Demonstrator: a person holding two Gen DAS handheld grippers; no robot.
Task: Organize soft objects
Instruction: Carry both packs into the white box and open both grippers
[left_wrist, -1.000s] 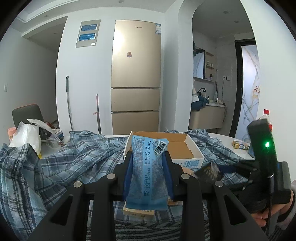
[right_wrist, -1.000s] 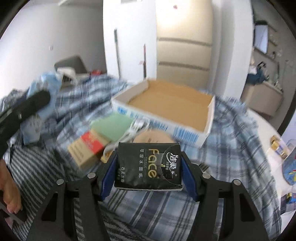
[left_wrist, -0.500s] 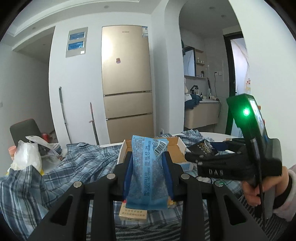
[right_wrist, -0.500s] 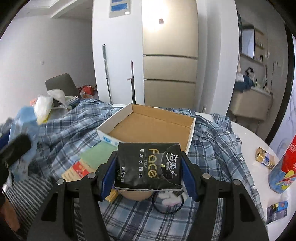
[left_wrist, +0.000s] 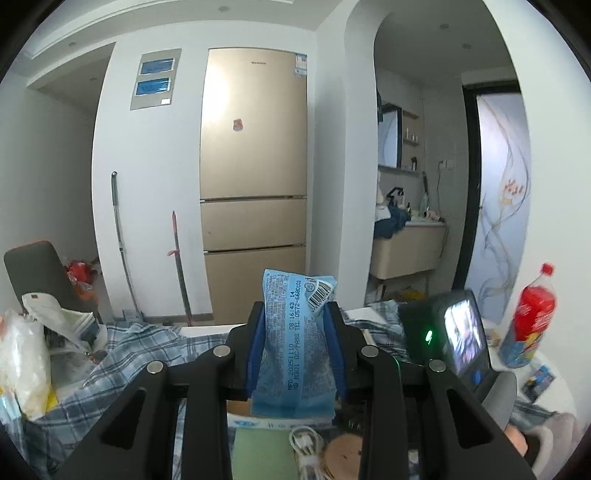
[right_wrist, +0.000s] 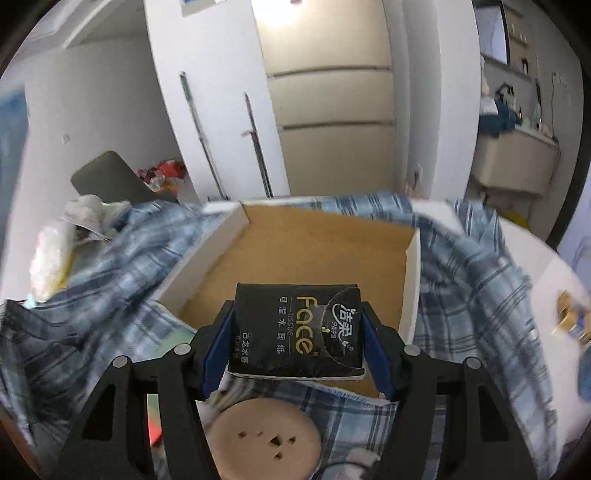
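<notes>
My left gripper (left_wrist: 295, 347) is shut on a light blue tissue pack (left_wrist: 295, 350), held upright above the table. My right gripper (right_wrist: 295, 339) is shut on a black "Face" tissue pack (right_wrist: 297, 332), held over the near edge of an open cardboard box (right_wrist: 321, 251) with white walls. The box floor shows bare brown card. The right gripper's body with its lit screen (left_wrist: 461, 336) shows at the right of the left wrist view.
A blue plaid cloth (right_wrist: 472, 280) covers the table around the box. A round tan disc (right_wrist: 264, 439), a green pad (left_wrist: 262, 458) and a white cable (left_wrist: 304, 443) lie near me. A red bottle (left_wrist: 530, 317) stands at right, white bags (left_wrist: 22, 365) at left.
My right gripper has moved forward with the black pack, now over the box's near edge. My left gripper has risen and tilted up with the blue pack.
</notes>
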